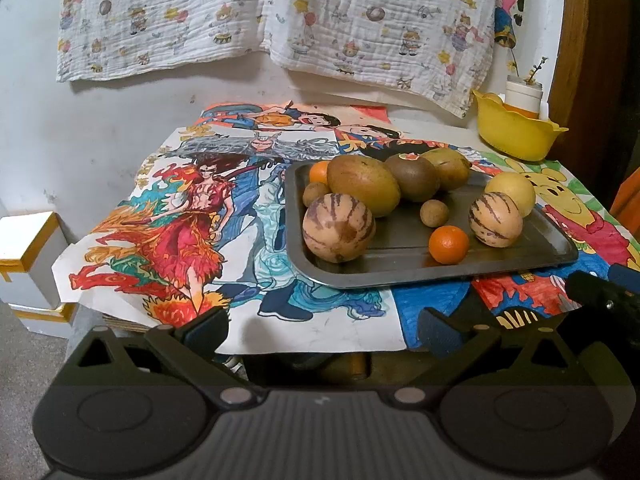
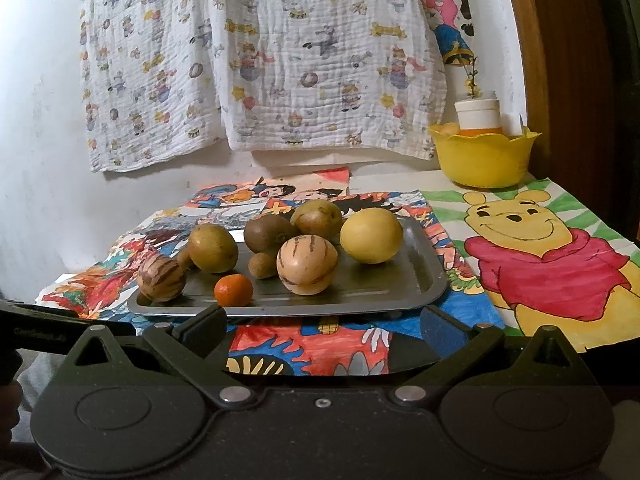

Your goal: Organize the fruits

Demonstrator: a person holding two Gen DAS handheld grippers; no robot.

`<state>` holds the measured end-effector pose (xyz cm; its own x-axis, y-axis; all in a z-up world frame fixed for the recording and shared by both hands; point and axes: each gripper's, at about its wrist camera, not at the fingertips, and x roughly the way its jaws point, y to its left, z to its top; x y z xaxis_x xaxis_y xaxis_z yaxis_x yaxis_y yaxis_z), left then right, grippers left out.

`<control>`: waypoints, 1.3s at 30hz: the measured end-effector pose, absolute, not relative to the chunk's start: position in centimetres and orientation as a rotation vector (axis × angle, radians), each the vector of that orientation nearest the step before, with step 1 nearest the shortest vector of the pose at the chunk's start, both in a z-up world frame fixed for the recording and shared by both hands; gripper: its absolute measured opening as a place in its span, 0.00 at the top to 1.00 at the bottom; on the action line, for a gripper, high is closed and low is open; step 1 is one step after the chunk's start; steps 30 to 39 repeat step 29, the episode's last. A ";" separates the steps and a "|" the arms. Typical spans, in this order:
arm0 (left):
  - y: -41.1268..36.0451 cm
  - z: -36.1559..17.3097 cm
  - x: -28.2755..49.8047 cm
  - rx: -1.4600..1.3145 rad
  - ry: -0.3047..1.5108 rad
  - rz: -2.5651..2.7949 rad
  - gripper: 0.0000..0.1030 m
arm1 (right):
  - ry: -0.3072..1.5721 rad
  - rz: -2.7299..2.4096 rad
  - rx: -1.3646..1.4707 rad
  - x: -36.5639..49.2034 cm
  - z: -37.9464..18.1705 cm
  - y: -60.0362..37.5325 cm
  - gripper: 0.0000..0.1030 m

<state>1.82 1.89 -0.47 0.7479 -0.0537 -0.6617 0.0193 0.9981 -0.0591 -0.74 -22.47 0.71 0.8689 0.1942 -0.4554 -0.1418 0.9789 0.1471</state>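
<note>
Both hand-held grippers, left and right, wide open, holding nothing, level before the tray; near surface edge just ahead.

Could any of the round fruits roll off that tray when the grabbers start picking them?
Maybe. The small orange sits near the metal tray's low front rim, so a nudge could roll it off. The fruits at the back are bunched together, so grabbing the kiwi might bump its neighbours. Both grippers, left and right, are open.
</note>
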 end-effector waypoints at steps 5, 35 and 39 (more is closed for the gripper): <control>2.0 -0.5 1.9 -0.051 0.733 -0.032 0.02 | 0.492 0.170 0.116 -0.5 0.6 -22.6 0.01; 2.0 -0.7 2.0 -0.062 0.742 -0.031 0.01 | 0.502 0.182 0.112 -0.1 0.4 -22.6 0.01; 2.0 -0.7 2.0 -0.062 0.742 -0.031 0.01 | 0.502 0.182 0.112 -0.1 0.4 -22.6 0.01</control>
